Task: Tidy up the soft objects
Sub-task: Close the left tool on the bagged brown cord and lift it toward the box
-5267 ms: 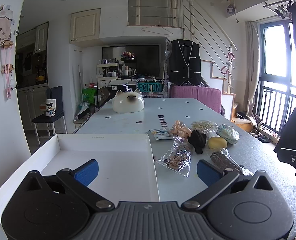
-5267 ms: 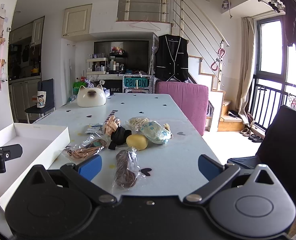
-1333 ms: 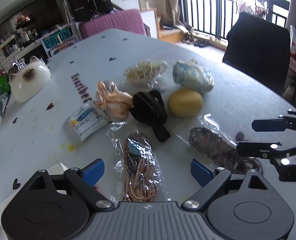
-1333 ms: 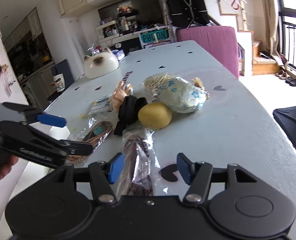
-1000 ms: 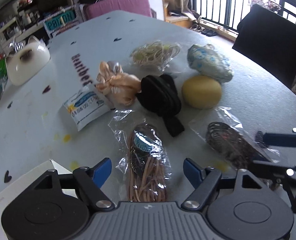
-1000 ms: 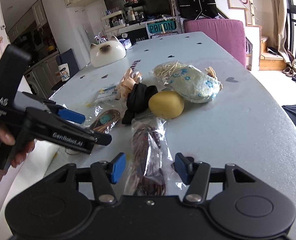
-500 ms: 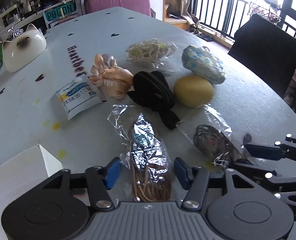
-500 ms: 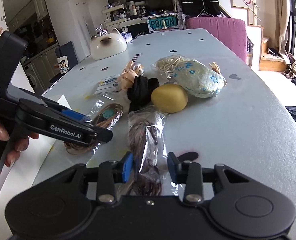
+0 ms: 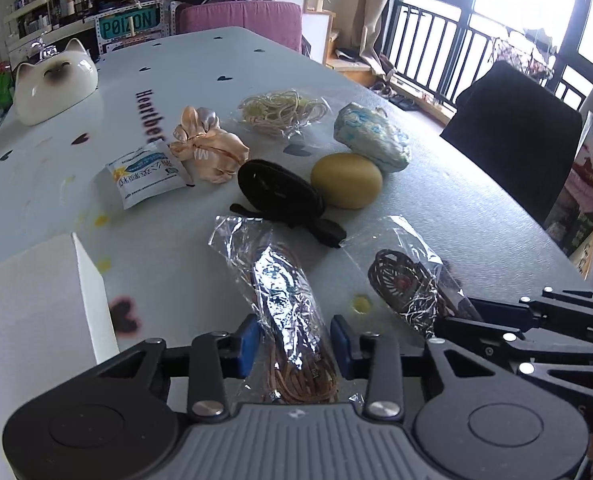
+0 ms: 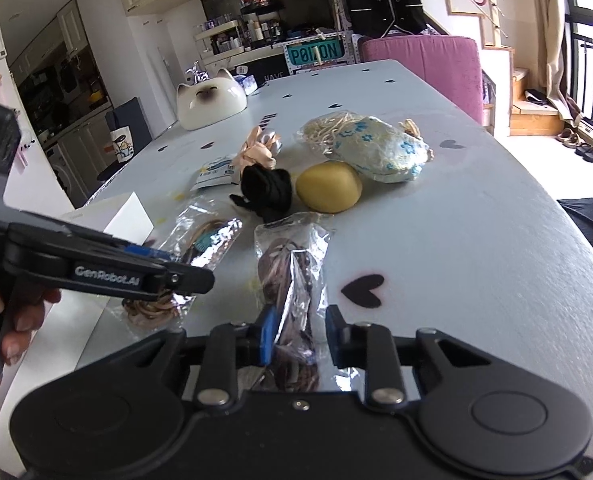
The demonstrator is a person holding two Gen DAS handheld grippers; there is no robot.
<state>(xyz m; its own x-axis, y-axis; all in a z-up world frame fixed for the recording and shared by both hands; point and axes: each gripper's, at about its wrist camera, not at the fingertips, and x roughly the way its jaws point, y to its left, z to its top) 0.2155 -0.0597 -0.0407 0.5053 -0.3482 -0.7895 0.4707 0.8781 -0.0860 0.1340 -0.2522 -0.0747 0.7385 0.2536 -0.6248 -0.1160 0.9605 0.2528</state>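
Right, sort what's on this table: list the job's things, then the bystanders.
Job:
- tan-cord bag, left claw closing on it
- dark-cord bag, right claw closing on it
- yellow sponge
- peach scrunchie
- white box

Bystanders:
- cat dish
- black chair

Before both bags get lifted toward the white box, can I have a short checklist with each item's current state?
1. Tan-cord bag between left gripper jaws: ok, jaws closing.
2. Dark-cord bag between right gripper jaws: ok, jaws closing.
3. Pads pressing firmly on either bag: cannot tell.
4. Black band clear of both bags: ok.
5. White box beside the left gripper: ok.
6. Box interior free: cannot tell.
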